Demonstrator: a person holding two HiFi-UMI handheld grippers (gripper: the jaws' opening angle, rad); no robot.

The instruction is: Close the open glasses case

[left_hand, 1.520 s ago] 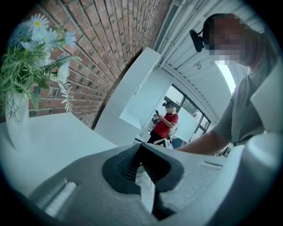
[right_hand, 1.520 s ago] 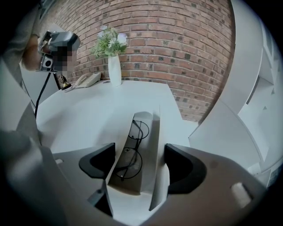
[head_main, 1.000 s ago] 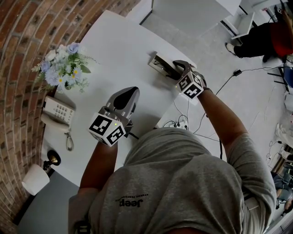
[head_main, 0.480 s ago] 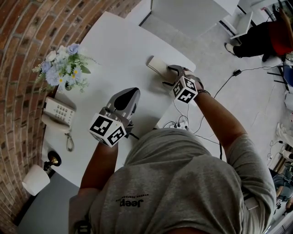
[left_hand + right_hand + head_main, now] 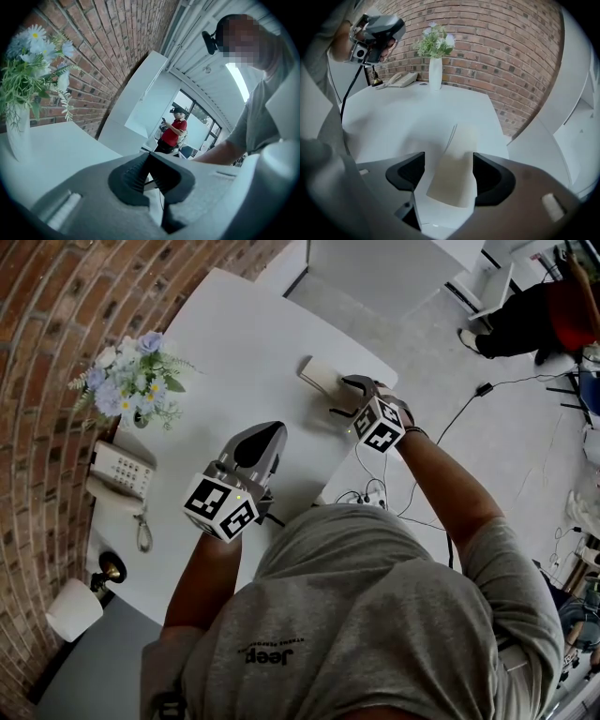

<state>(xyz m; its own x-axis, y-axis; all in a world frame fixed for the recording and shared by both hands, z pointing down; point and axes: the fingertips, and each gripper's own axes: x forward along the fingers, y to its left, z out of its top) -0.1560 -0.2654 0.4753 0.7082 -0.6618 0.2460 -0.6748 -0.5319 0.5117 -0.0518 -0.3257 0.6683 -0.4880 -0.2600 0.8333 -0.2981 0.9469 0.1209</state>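
The case (image 5: 322,377) lies shut on the desk (image 5: 234,343). The right tool (image 5: 348,396) hangs spread over it, pinching nothing. The left tool (image 5: 259,441) is pressed together, empty.

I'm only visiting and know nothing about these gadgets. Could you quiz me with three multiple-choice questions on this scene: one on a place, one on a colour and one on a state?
1. Where does the vase of flowers stand?
A. near the telephone, by the brick wall
B. on the floor
C. on a chair

2. What colour is the glasses case?
A. red
B. pale beige
C. dark blue

3. How do the right gripper's jaws stand?
A. pressed together
B. clamped on a cable
C. apart, with the case between them

Answers: A, the vase stands on the table next to the telephone, in front of the bricks. B, the case looks beige. C, the dark pads sit either side of the case.
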